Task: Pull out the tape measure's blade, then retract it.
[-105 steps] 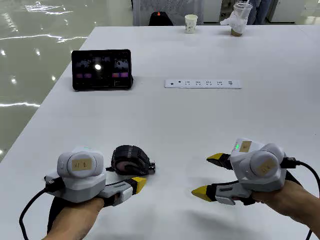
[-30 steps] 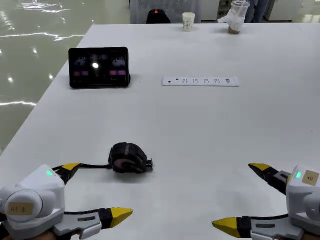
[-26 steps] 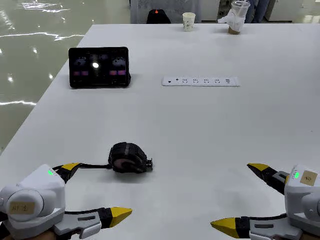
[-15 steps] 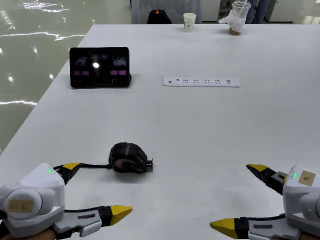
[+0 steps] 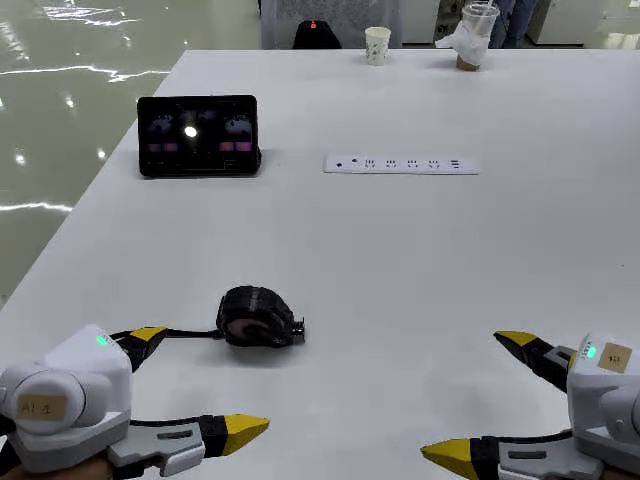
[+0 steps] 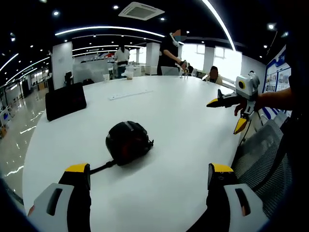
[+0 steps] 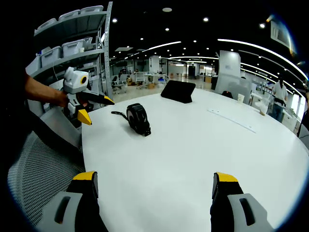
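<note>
A black tape measure (image 5: pixel 258 317) lies on the white table (image 5: pixel 400 250), its blade in and a black strap trailing to its left. The tape measure (image 6: pixel 127 141) sits ahead of my left gripper (image 6: pixel 148 175), which is open and holds nothing. In the head view the left gripper (image 5: pixel 195 384) is at the near left edge, apart from the case. My right gripper (image 5: pixel 494 398) is open at the near right, far from the tape measure (image 7: pixel 138 118). The right gripper (image 7: pixel 153 183) has nothing between its yellow fingertips.
A dark tablet (image 5: pixel 198 135) stands at the far left of the table. A white power strip (image 5: pixel 401 164) lies beyond the middle. A paper cup (image 5: pixel 377 44) and a plastic cup with a white cloth (image 5: pixel 470 36) stand at the far edge. People are in the background.
Since 3.5 s ago both grippers have drawn back toward the near edge and away from the tape measure. Over the last second little has moved.
</note>
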The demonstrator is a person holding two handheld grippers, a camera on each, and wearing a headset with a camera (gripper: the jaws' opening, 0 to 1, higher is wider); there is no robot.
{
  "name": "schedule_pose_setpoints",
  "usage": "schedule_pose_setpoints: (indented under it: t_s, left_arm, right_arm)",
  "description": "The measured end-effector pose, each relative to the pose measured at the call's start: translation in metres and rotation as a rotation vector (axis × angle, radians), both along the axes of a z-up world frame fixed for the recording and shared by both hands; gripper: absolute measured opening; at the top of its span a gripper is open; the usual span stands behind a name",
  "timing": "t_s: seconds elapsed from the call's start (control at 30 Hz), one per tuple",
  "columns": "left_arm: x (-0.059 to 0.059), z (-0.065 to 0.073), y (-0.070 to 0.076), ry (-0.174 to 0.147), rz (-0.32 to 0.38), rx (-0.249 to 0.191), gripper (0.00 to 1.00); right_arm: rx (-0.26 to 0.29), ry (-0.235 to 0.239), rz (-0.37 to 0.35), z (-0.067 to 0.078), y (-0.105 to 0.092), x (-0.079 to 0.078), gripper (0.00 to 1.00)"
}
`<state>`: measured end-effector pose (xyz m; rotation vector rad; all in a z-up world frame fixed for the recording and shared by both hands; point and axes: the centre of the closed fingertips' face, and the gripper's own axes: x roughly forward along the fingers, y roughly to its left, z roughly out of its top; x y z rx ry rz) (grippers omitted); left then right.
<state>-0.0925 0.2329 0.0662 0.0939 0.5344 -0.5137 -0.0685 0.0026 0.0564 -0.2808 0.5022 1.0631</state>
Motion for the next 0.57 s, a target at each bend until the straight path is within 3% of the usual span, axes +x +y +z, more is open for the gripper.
schedule_pose_setpoints:
  t_s: [0.57]
  left_arm:
    - [-0.0005,-0.0022,0.0028,0.008,-0.007,0.021,0.99]
  right_arm:
    - [-0.007,-0.001,0.001,0.0001,-0.0004,-0.0001,0.99]
